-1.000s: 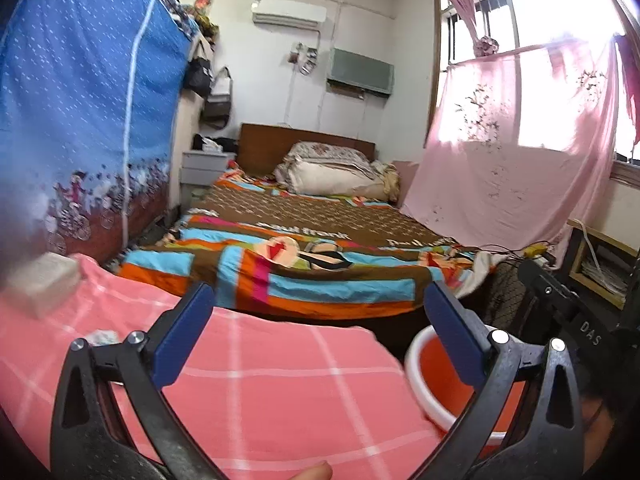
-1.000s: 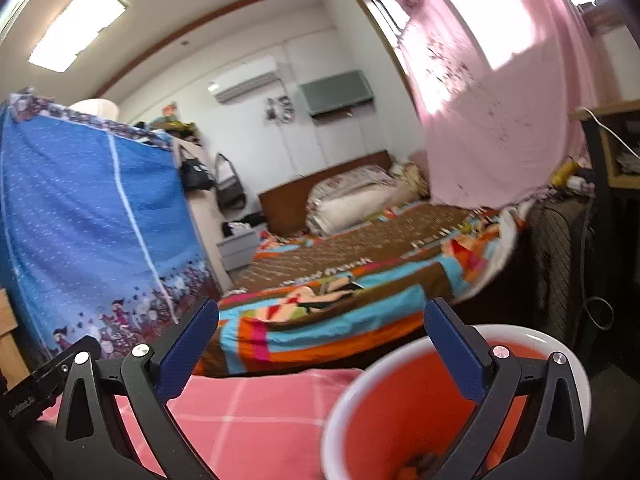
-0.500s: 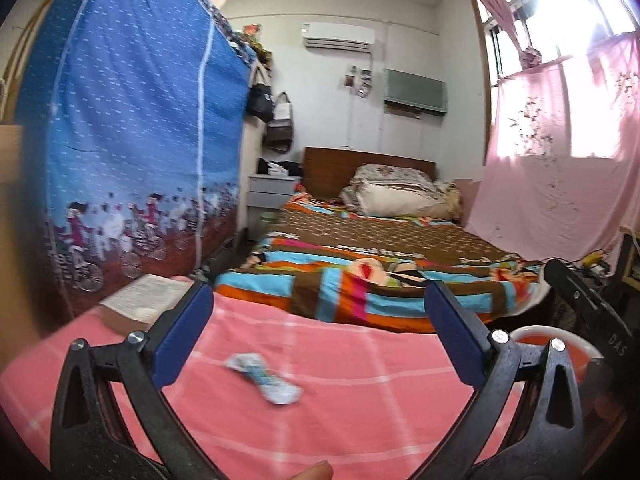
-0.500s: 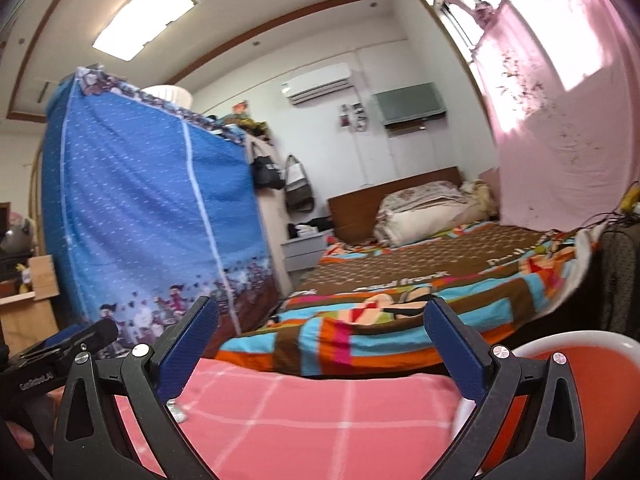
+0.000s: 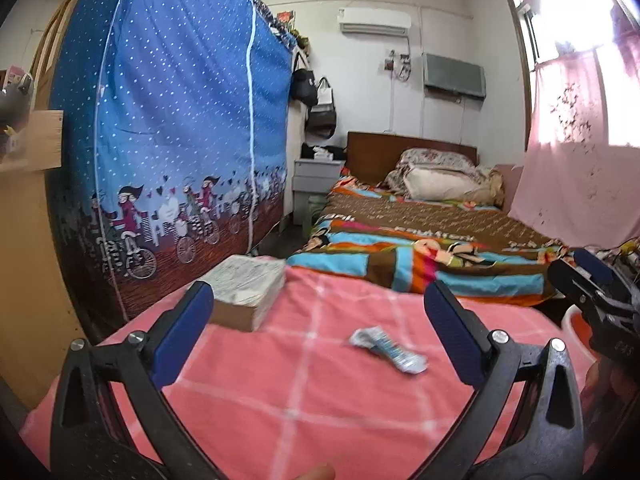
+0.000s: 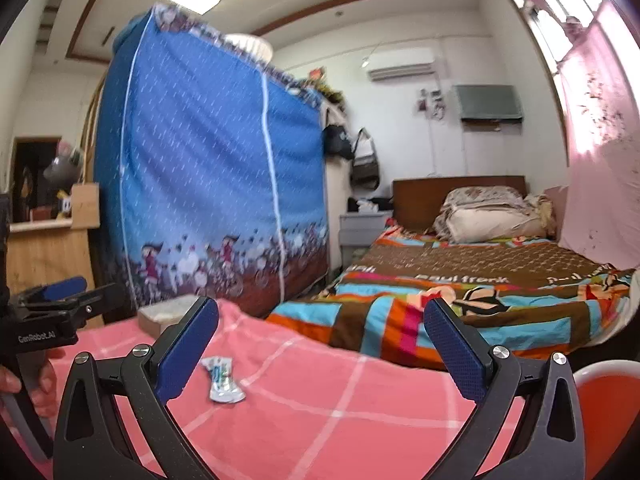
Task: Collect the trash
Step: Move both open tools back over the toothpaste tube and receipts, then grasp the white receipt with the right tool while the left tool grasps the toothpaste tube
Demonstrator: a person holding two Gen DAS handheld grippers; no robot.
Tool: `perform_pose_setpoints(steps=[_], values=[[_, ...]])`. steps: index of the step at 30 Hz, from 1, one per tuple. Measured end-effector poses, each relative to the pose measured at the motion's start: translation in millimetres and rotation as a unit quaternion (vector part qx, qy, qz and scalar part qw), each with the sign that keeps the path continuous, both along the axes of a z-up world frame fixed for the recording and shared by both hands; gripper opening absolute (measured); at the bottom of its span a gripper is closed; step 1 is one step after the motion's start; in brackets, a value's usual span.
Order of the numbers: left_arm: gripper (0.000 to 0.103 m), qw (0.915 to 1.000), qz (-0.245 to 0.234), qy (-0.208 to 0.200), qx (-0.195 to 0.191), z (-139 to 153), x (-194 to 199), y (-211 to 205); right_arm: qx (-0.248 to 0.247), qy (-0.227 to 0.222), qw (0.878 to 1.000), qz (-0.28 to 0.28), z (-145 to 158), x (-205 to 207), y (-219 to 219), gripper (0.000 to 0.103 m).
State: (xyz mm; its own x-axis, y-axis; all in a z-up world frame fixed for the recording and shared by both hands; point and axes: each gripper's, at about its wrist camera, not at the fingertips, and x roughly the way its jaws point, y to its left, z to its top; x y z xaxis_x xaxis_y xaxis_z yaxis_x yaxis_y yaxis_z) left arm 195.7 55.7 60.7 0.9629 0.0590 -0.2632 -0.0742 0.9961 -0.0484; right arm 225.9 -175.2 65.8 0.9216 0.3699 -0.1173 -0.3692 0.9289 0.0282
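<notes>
A crumpled silver and blue wrapper (image 5: 387, 349) lies on the pink checked cloth (image 5: 280, 408); the right wrist view shows the wrapper (image 6: 222, 379) too. My left gripper (image 5: 318, 334) is open above the cloth, the wrapper a little ahead and right of its centre. My right gripper (image 6: 320, 342) is open too, with the wrapper near its left finger. An orange bin with a white rim (image 6: 608, 404) sits at the cloth's right edge, and the bin (image 5: 572, 322) peeks out in the left wrist view. Each gripper appears at the edge of the other's view.
A thick book (image 5: 246, 290) lies at the cloth's far left corner. A blue fabric wardrobe (image 5: 172, 152) stands left. A bed with a striped blanket (image 5: 424, 256) lies beyond the cloth. A pink curtain (image 5: 576, 184) hangs right. A hand (image 6: 24, 376) holds the left gripper.
Both views swung left. The bin slid from under the grippers to the right edge. The wrapper and the book came into view on the cloth. Both grippers stayed open.
</notes>
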Motion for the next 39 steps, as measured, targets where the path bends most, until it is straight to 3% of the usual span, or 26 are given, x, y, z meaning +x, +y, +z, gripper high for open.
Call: perform_pose_setpoints(steps=[4, 6, 7, 12, 16, 23, 33, 39], values=[[0.103, 0.9997, 0.003, 0.018, -0.019, -4.2, 2.3, 10.8, -0.030, 0.042, 0.998, 0.027, -7.7, 18.1, 19.5, 0.102], [0.103, 0.9990, 0.008, 0.032, -0.031, -6.4, 6.9, 15.4, -0.049, 0.074, 0.995, 0.047, -13.3, 27.9, 30.0, 0.095], [0.103, 0.9988, 0.009, 0.037, -0.032, -7.9, 9.7, 17.0, -0.058, 0.084, 0.993, 0.054, -16.0, 30.6, 35.1, 0.086], [0.100, 0.9948, 0.013, 0.098, -0.024, -21.4, 28.9, 12.6, -0.101, 0.139, 0.981, 0.094, -28.3, 42.9, 56.4, 0.075], [0.094, 0.9896, 0.026, 0.140, -0.021, -31.6, 42.7, 14.2, -0.120, 0.177, 0.970, 0.120, -37.8, 50.7, 67.9, 0.051], [0.080, 0.9815, 0.023, 0.187, -0.031, -43.7, 56.8, 17.0, -0.133, 0.251, 0.945, 0.165, -53.5, 68.6, 86.1, 0.045], [0.075, 0.9767, 0.022, 0.209, -0.041, -48.0, 63.3, 15.3, -0.154, 0.278, 0.932, 0.173, -62.6, 73.3, 95.8, 0.022], [0.072, 0.9763, 0.009, 0.213, -0.035, -46.9, 63.3, 6.8, -0.151, 0.274, 0.935, 0.167, -62.5, 72.5, 95.7, 0.020]])
